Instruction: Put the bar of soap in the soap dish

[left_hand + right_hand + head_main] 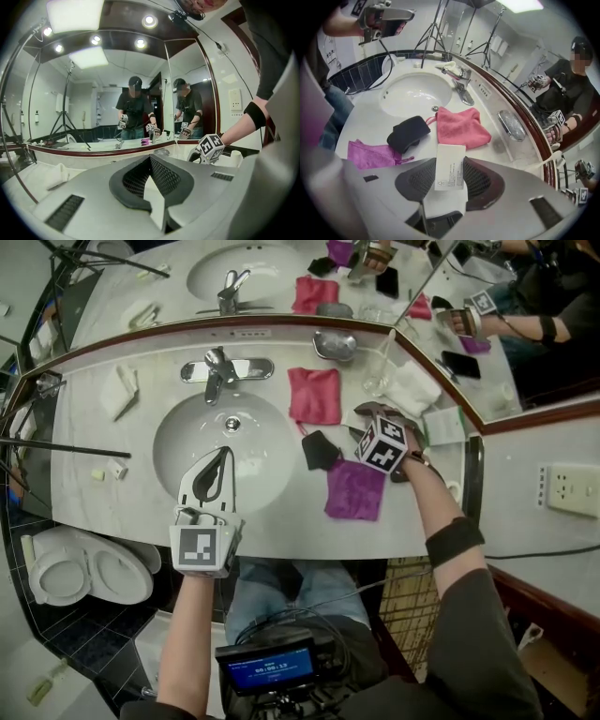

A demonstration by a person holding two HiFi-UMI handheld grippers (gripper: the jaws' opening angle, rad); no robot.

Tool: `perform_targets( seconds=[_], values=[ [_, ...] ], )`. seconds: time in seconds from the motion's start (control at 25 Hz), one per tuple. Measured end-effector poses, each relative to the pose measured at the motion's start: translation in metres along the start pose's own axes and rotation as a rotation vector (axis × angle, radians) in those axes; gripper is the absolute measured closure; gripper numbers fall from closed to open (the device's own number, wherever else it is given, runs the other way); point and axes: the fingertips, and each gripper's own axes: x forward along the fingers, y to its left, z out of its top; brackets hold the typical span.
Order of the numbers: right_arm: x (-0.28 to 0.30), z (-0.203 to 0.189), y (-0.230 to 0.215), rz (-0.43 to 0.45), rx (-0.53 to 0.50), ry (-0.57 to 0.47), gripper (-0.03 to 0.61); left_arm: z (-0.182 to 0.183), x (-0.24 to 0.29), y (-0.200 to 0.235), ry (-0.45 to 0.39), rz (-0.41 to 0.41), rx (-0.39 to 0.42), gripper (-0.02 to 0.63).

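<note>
Right tongs (450, 174) — clamped on boxed soap bar (451, 161), held above the counter right of the sink (178, 442). Soap dish (512, 124) — counter's back edge, beside pink cloth (461, 126). Left tongs (151, 187) — jaws together.

Pouches (314, 395) (355, 489) (321, 449): 3
Wht towels (122, 390) (412, 388): 2
Soap dish (335, 345): 1
Boxed soap bar (450, 163): 1
Faucet (218, 373): 1
Sink (187, 442): 1

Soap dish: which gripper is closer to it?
Right. The right gripper, holding boxed soap, hovers near the soap dish; the left gripper is farther off, over the sink.
</note>
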Motion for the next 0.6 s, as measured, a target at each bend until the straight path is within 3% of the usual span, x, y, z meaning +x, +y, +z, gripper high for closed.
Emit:
perform_targets(
  seconds=[0.28,0.6],
  values=[
    [-0.021,0.050,-0.024,-0.077,0.243,-0.207,0.382,0.001,0.004,0.004,-0.005,-0.001,0.002,0.614],
    [-0.038,0.094,-0.066,-0.290,0.473,-0.450,0.382,-0.004,0.007,0.009,0.017,-0.002,0.010,0.614]
  ],
)
